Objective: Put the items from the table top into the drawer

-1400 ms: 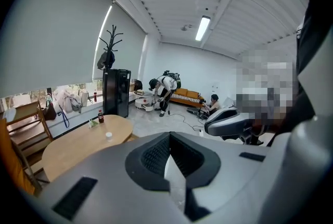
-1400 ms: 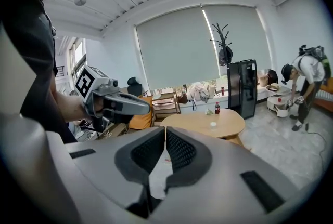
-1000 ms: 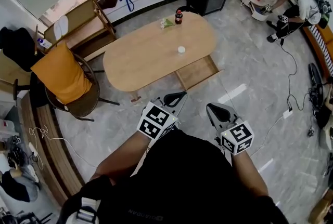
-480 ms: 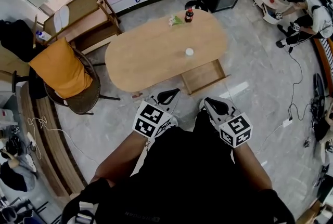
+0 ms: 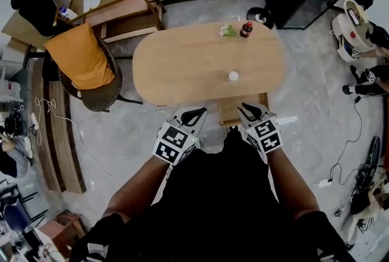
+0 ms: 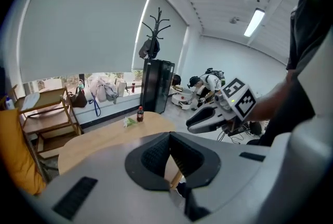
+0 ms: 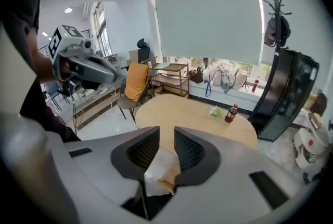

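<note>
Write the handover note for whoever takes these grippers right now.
The left gripper is shut and empty. The right gripper is empty, and its jaws have just been opening a little.
Both hover by the open drawer at the table's near edge.
The bottle and green packet are at the far edge, and the white thing is mid-table.
Done: drawer open.
Left: all three items into the drawer.
</note>
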